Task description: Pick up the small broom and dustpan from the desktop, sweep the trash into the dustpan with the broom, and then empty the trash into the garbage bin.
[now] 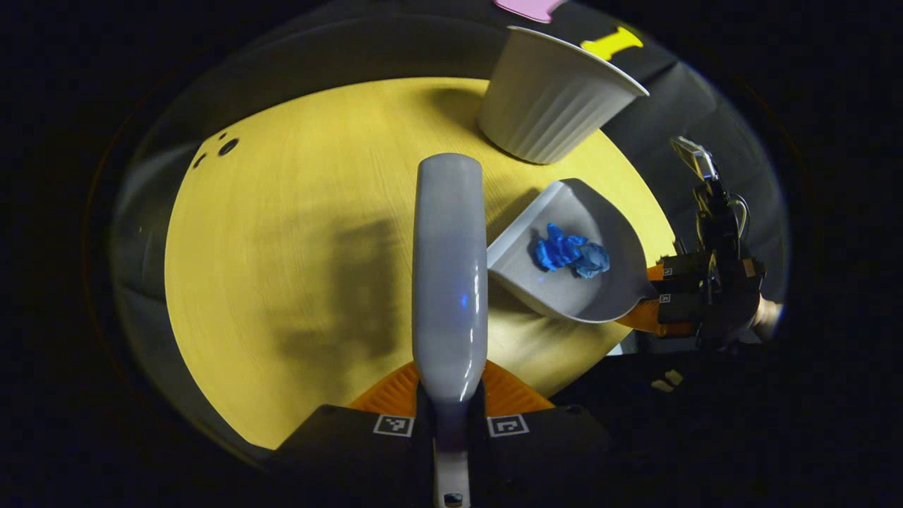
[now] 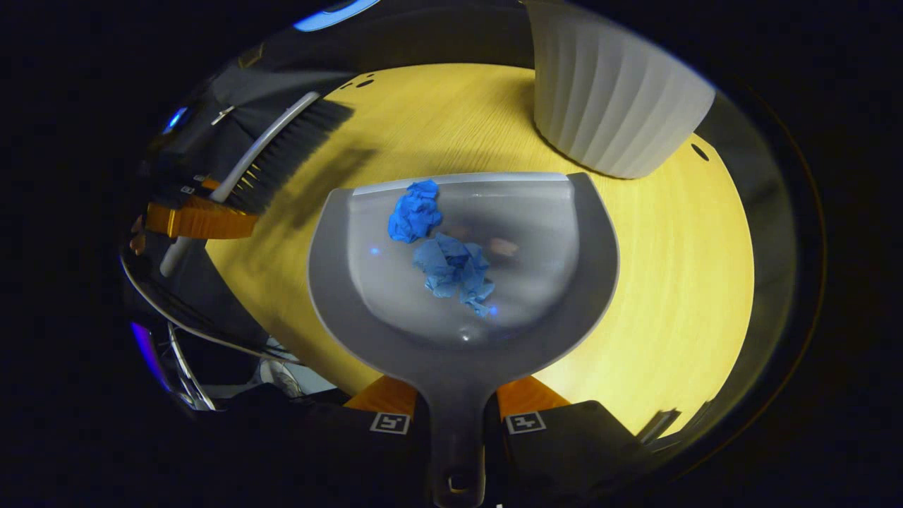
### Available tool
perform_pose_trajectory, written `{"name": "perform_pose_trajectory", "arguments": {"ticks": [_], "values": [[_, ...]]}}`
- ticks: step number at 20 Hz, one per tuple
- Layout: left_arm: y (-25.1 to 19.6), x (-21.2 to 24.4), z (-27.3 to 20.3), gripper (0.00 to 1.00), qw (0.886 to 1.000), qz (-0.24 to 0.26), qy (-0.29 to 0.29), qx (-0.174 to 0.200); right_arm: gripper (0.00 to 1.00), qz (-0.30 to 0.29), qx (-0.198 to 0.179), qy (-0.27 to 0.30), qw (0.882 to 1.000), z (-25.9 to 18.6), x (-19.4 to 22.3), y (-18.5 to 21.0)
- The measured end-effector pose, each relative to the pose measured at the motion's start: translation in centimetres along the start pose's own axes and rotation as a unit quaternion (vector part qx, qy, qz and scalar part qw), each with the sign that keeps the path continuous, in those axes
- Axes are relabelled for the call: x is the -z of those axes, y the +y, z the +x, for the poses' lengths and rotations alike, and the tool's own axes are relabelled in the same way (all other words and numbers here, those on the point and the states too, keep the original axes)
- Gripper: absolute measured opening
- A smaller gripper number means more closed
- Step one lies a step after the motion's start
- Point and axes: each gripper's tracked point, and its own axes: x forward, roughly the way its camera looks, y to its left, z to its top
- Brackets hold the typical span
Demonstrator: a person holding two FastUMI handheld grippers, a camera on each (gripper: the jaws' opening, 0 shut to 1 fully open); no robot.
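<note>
- Now the right gripper (image 2: 455, 416) jaws squeeze the grey plastic dustpan (image 2: 462, 339) handle; crumpled blue paper (image 2: 451, 264) lies inside.
- The left gripper (image 1: 451, 398) jaws squeeze the grey broom (image 1: 449, 275).

From my seat the table (image 2: 677, 282) reads as pale wood with a fine grain, matt. The dustpan (image 2: 564, 296) looks like smooth grey plastic with a soft sheen (small glints near its handle). The trash (image 2: 451, 264) in it is crumpled blue paper. At 1 o'clock the bin (image 2: 614, 106) is ribbed white plastic, matt. The broom (image 1: 449, 282) has a glossy plastic back; its dark bristles (image 2: 289, 152) look coarse.
</note>
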Motion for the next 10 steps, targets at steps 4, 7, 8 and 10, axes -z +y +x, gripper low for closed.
{"name": "perform_pose_trajectory", "arguments": {"ticks": [4,7,8,10], "values": [[2.1,2.5,2.3,0.24,0.998,-0.057,-0.022,-0.015,0.34,-0.041,-0.012,-0.004,0.999,-3.3,0.8,-2.1],[5.1,3.9,5.0,0.23,0.997,-0.069,-0.031,-0.025,0.34,-0.046,-0.008,-0.01,0.999,-7.5,0.9,-3.9],[5.9,4.1,5.6,0.23,0.997,-0.066,-0.032,-0.029,0.34,-0.04,-0.008,-0.011,0.999,-9.1,0.9,-4.2],[7.6,3.8,6.1,0.23,0.997,-0.056,-0.033,-0.033,0.34,-0.03,-0.011,-0.007,0.999,-12.4,1.4,-5.0]]}}
